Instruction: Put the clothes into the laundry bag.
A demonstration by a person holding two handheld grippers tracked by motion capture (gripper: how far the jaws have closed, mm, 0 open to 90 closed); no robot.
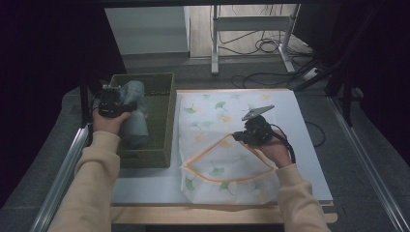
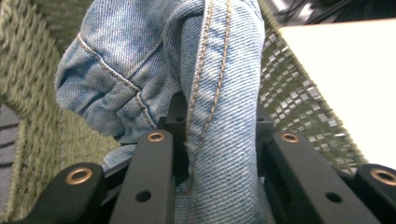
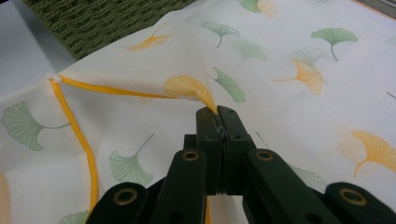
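High view: blue jeans (image 1: 134, 113) sit bunched in the green woven basket (image 1: 162, 121) at nine o'clock on the white worktop (image 1: 309, 145). Left gripper (image 1: 112, 101) has its jaws clamped on a seamed denim fold (image 2: 219, 116). At the centre lies a ginkgo-print mesh bag (image 1: 212, 116) with a yellow zipper (image 1: 212, 147); right gripper (image 1: 254, 130) pinches its fabric, jaws closed (image 3: 219, 116).

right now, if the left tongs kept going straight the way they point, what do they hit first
Probably the far wall of the green woven basket. The left tongs are shut on the denim jeans, and the weave lies right behind that fold, though depth is unclear.
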